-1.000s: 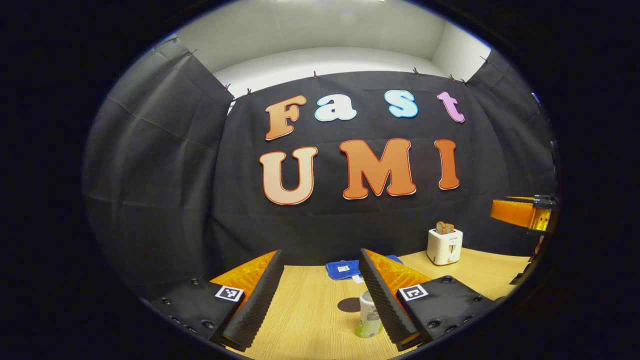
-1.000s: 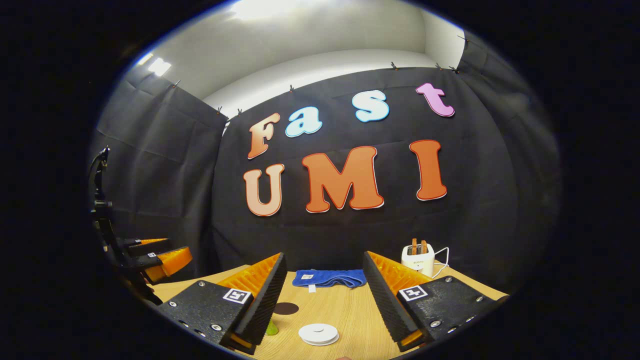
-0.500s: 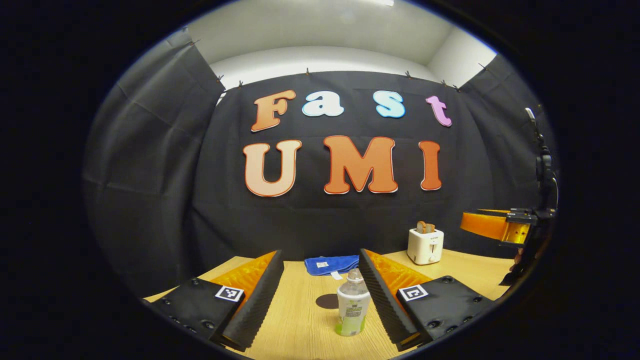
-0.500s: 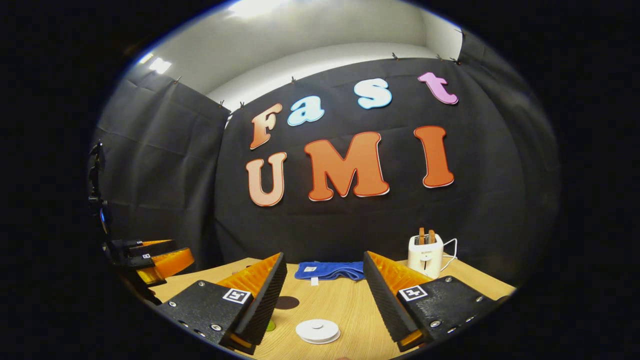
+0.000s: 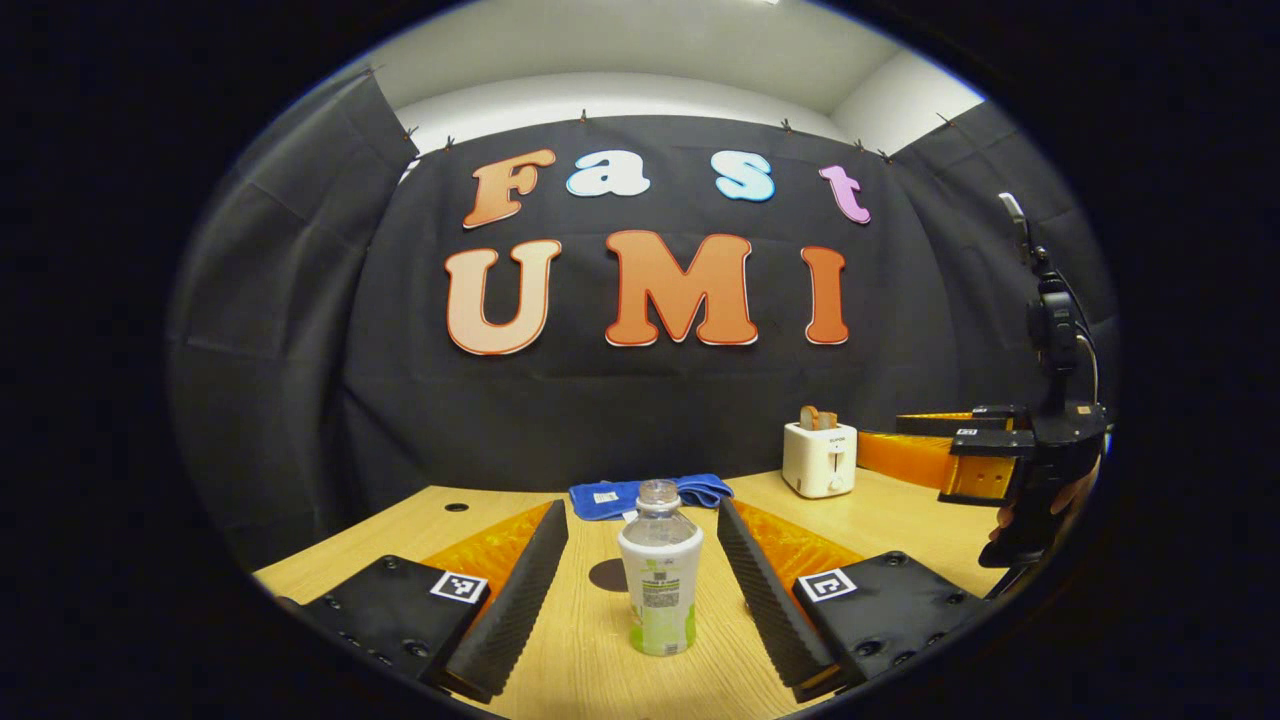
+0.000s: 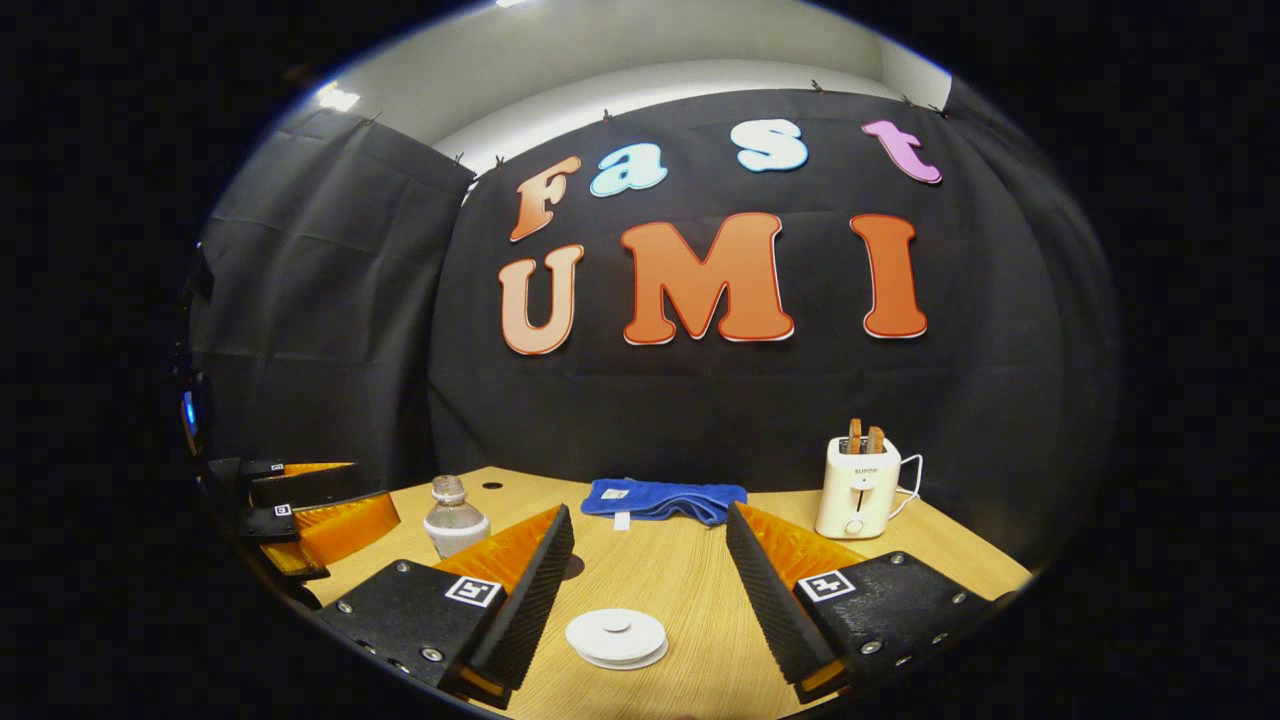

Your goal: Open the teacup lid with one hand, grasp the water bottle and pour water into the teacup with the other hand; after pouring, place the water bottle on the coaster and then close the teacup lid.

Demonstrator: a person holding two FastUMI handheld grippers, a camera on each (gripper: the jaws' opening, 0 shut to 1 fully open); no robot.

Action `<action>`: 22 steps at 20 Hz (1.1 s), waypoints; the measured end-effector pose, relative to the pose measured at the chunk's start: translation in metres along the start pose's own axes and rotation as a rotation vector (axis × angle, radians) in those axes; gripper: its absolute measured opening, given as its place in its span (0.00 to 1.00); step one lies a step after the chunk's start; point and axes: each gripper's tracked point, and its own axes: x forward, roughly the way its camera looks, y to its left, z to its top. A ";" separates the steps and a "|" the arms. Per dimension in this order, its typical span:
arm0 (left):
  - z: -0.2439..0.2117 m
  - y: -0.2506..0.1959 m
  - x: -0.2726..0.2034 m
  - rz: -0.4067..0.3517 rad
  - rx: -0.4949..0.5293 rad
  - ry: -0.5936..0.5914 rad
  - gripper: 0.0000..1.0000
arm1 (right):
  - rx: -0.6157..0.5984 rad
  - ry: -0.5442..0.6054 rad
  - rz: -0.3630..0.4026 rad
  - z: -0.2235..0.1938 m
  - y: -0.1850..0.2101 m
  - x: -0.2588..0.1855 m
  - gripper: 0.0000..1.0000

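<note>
Now the left gripper, jaws wide apart, has lowered until the upright water bottle stands between its fingers, untouched and ready for grasping. Further right, the right gripper, also spread, hovers over the white teacup lid.

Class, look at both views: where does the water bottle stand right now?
In the left gripper view the water bottle stands upright on the table, between the open left gripper's fingers, untouched, with the dark round coaster just behind it.
</note>
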 end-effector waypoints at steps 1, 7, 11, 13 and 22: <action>-0.005 0.000 0.002 -0.002 0.001 0.008 0.95 | 0.003 0.020 0.018 -0.009 0.004 0.003 0.92; -0.023 0.000 0.011 0.011 -0.003 0.035 0.97 | -0.010 0.156 0.064 -0.065 0.014 0.024 0.92; -0.037 -0.002 0.014 0.015 0.003 0.063 0.97 | -0.032 0.245 0.041 -0.102 0.015 0.030 0.89; -0.043 -0.004 0.015 0.016 0.006 0.075 0.97 | -0.046 0.256 0.050 -0.109 0.017 0.033 0.88; -0.054 -0.005 0.019 0.015 0.011 0.101 0.96 | -0.044 0.318 0.056 -0.137 0.019 0.040 0.58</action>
